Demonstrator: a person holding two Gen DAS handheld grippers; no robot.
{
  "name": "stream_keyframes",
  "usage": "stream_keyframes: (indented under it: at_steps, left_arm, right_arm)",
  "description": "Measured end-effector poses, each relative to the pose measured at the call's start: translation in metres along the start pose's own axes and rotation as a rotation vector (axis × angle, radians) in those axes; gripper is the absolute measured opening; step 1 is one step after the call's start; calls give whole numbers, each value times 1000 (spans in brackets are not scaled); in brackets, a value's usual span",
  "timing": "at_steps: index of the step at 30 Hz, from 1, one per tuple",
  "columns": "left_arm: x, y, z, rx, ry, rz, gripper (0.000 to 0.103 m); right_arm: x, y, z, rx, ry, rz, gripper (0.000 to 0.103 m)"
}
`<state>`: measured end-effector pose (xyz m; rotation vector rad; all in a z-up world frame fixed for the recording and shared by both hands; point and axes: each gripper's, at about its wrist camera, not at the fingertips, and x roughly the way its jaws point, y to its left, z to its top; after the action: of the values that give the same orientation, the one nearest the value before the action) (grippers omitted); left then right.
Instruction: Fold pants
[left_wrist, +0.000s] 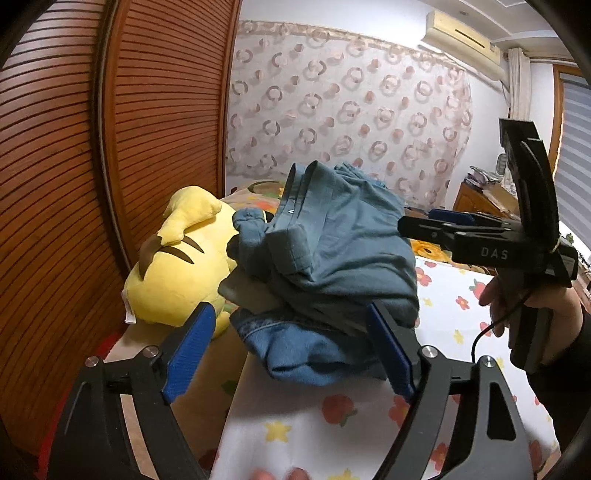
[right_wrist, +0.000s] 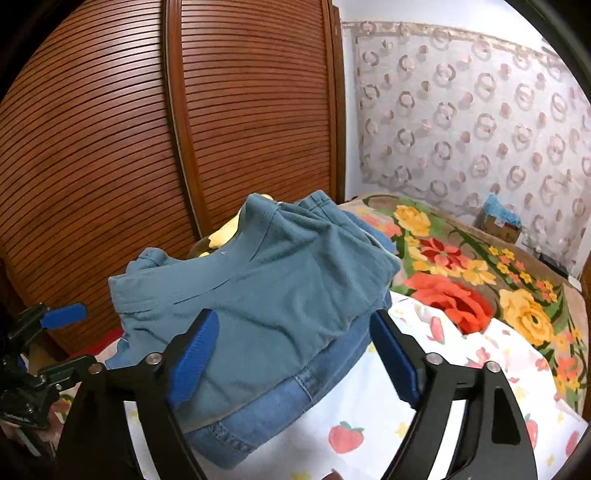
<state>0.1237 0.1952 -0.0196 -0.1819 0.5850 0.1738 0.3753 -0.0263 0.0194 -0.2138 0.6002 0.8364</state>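
Nearest: left gripper (left_wrist: 291, 350), jaws wide apart, nothing between the pads; its tips hang just short of the near edge of the clothes pile, not touching as far as can be told.

Right gripper (right_wrist: 293, 354), jaws likewise wide apart, holding nothing. It hovers low over the near edge of the pile; whether a pad brushes cloth cannot be told. In the left view it sits at the right, raised beside the pile, gripped by a hand (left_wrist: 532, 306).

Sheet (right_wrist: 362, 398): white, fruit print, under the pile on the near part of the bed.

Pants (right_wrist: 258, 288): teal, folded into a rough, rumpled bundle, waistband at the far side, lying on top of folded jeans (right_wrist: 266, 402). Fold judged essentially done; both grippers are free of the cloth. At most a smoothing or squaring of the top layer is left.

Plush (left_wrist: 177, 266): yellow, left of the pile, touching it.

Blanket (right_wrist: 461, 266): floral, far right on the bed.

Wardrobe (right_wrist: 129, 129): slatted wood, far left.

Curtain (right_wrist: 480, 118): ring pattern, farthest.
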Motion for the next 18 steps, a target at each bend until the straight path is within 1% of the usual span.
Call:
stream_keyframes:
  at_steps: [4, 9, 12, 15, 18]
  left_arm:
    - [-9, -3, -5, 12, -8, 16, 84]
    - [-20, -8, -9, 23, -17, 2, 84]
    - [-24, -15, -12, 43, -9, 9, 84]
    - [-26, -23, -17, 65, 1, -4, 84]
    - [-29, -32, -23, 84, 12, 10, 84]
  right_arm:
    - [-12, 6, -11, 10, -12, 4, 91]
    - [-34, 13, -22, 17, -32, -15, 92]
    - [-51, 18, -31, 24, -44, -31, 92]
    - [-71, 23, -45, 40, -54, -51, 92]
    - [-91, 29, -59, 50, -66, -70, 92]
